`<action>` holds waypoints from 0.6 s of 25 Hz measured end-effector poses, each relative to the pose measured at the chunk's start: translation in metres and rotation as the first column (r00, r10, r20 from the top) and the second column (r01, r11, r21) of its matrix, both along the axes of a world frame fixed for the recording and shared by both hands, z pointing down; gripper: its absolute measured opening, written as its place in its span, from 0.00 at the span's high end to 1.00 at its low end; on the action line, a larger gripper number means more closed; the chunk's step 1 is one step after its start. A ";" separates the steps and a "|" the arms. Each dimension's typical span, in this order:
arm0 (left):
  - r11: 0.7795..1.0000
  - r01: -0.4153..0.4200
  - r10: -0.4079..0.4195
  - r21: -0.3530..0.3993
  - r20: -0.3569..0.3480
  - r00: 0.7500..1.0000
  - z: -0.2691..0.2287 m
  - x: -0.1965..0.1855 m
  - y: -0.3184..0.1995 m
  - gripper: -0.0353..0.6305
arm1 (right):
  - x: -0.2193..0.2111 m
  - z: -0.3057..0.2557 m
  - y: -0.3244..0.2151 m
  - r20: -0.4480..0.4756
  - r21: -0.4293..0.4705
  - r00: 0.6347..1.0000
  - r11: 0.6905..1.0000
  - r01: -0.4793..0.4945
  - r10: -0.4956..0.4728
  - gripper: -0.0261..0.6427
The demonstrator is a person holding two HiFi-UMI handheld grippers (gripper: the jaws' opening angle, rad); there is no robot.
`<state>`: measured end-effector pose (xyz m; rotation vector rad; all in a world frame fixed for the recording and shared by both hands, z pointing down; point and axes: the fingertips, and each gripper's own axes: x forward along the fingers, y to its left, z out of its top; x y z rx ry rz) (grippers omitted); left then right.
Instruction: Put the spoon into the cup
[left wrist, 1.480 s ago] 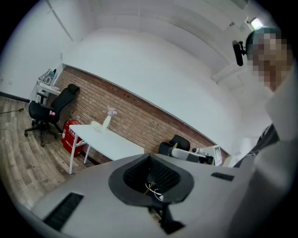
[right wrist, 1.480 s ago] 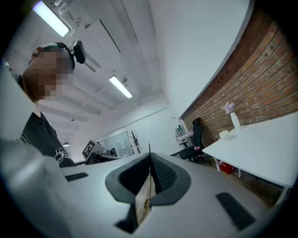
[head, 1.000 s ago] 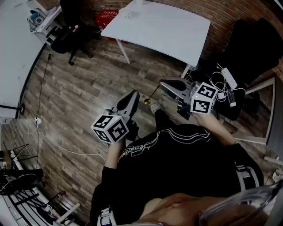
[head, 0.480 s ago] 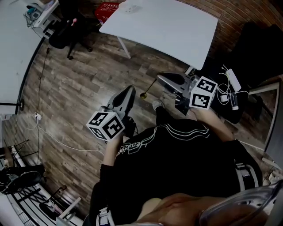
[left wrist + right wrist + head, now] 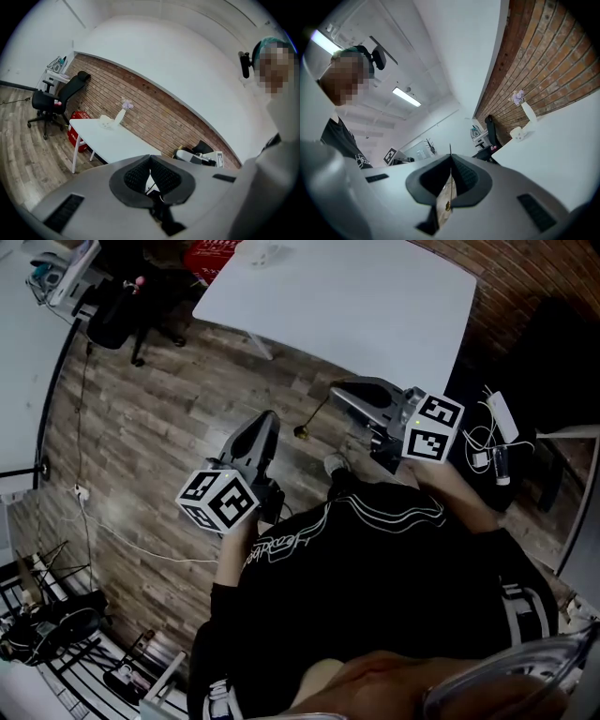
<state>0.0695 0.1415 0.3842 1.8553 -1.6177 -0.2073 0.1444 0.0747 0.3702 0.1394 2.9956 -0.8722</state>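
My right gripper (image 5: 337, 392) is shut on a thin gold spoon (image 5: 313, 418). The spoon's bowl hangs down to the left, over the wooden floor. In the right gripper view the spoon's handle (image 5: 450, 161) runs up between the closed jaws. The left gripper (image 5: 264, 420) is held over the floor with its jaws together and nothing in them. A small white cup (image 5: 107, 123) stands at the far end of a white table (image 5: 356, 306), next to a slim white vase (image 5: 121, 115) with flowers. The cup (image 5: 517, 133) is far from both grippers.
A brick wall (image 5: 154, 117) runs behind the table. Beyond the table's far end are a black office chair (image 5: 117, 320) and a red crate (image 5: 208, 254). On the right are dark furniture and a white power strip (image 5: 499, 413) with cables. A cable (image 5: 141, 549) lies on the floor at the left.
The view has shifted toward the white table, which now looks larger and nearer. Both grippers have moved a little up the picture, and the right one still holds the spoon.
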 end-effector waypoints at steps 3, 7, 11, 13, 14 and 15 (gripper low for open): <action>1.000 -0.012 0.012 0.002 0.011 1.000 -0.004 -0.012 -0.033 0.94 | -0.013 -0.004 -0.034 0.015 0.007 1.000 1.000 -0.016 0.016 0.96; 1.000 -0.025 0.024 0.010 0.036 0.999 -0.011 -0.019 -0.069 0.94 | -0.022 -0.011 -0.073 0.033 0.013 0.999 0.999 -0.043 0.042 0.96; 0.998 -0.035 0.032 0.044 0.065 0.997 -0.025 -0.026 -0.093 0.94 | -0.028 -0.019 -0.099 0.043 0.028 0.997 0.997 -0.067 0.066 0.96; 0.998 -0.035 0.031 0.057 0.064 0.997 -0.030 -0.029 -0.099 0.94 | -0.031 -0.025 -0.107 0.045 0.052 0.996 0.995 -0.085 0.083 0.96; 0.997 -0.036 0.032 0.062 0.063 0.998 -0.032 -0.031 -0.102 0.94 | -0.032 -0.027 -0.111 0.048 0.062 0.995 0.994 -0.095 0.092 0.96; 0.997 -0.038 0.034 0.067 0.063 0.997 -0.033 -0.033 -0.105 0.94 | -0.033 -0.030 -0.115 0.052 0.068 0.994 0.992 -0.103 0.100 0.96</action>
